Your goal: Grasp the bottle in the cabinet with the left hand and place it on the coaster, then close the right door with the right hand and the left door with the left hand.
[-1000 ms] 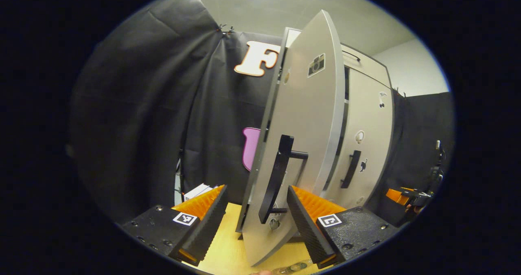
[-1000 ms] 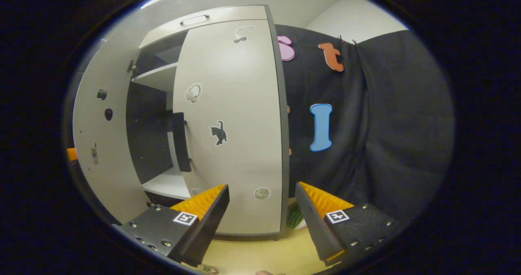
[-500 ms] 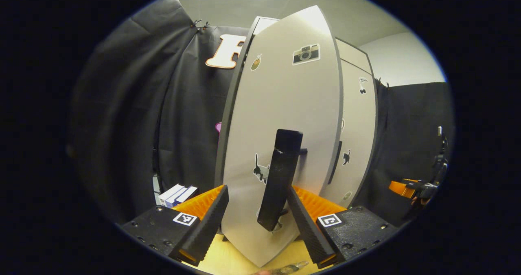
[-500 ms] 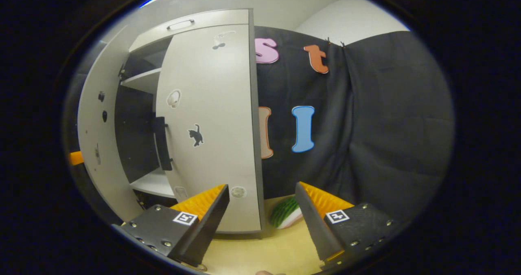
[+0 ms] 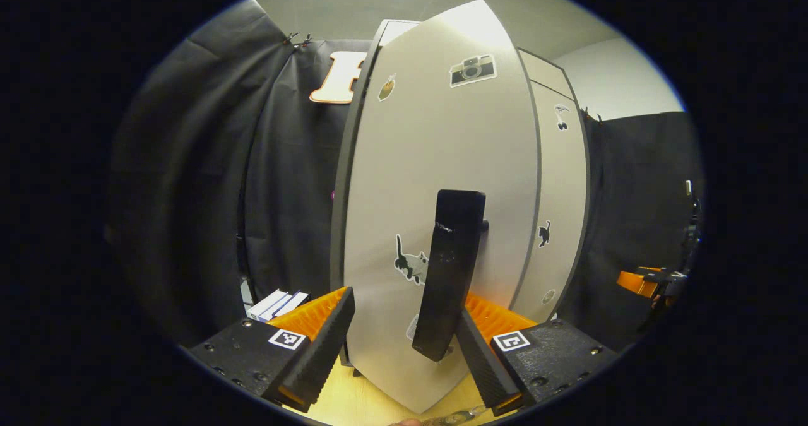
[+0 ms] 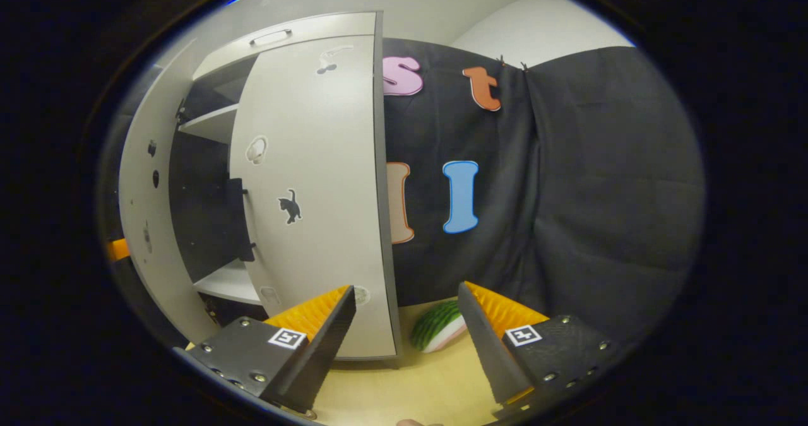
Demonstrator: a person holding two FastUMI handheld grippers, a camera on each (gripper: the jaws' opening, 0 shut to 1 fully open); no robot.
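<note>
**Left door nearly shut, handle between our fingers**

Our left gripper stands wide around the handle of the left door, not pinching it. We judge that pushing on could trap a finger behind the handle or slam the door. Our right gripper is wide and empty, near the right door, which looks shut. We cannot see the bottle or coaster. We count two doors, two handles, one watermelon slice.
</note>
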